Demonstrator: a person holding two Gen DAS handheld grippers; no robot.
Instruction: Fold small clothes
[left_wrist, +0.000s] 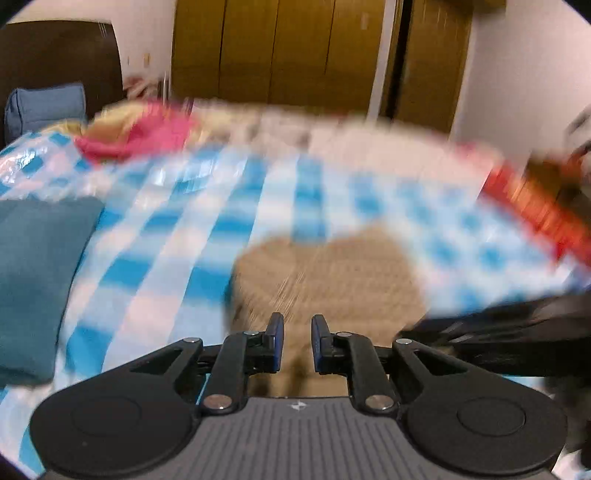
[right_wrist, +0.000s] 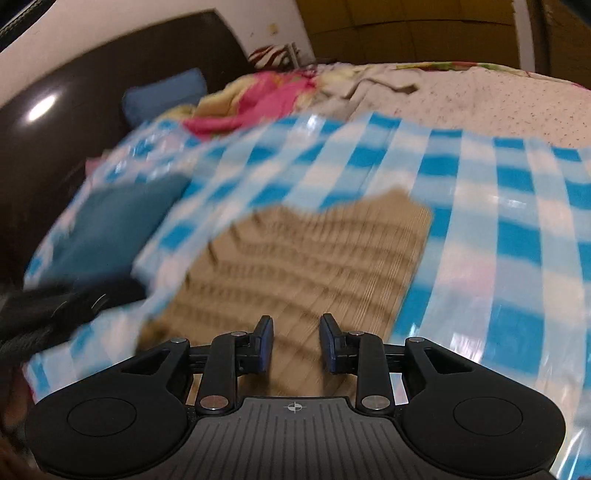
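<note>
Both hand-held grippers, left (left_wrist: 297, 343) and right (right_wrist: 296, 343), hang released and empty above the tan garment's (right_wrist: 303, 254) near edge, its length running toward the bed's (right_wrist: 480, 99) far edge.

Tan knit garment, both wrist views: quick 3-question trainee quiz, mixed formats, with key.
1. True or false: the left gripper is clamped on the tan knit garment.
2. Multiple choice: what does the tan knit garment lie on? A) bare wood floor B) blue-and-white checked sheet C) pink floral blanket
3. Fill in: in the right wrist view, the folded teal cloth lies to the ____ of the garment.

Key:
1. False. Its jaws stand apart with nothing between them; the right gripper is open too.
2. B
3. left
</note>
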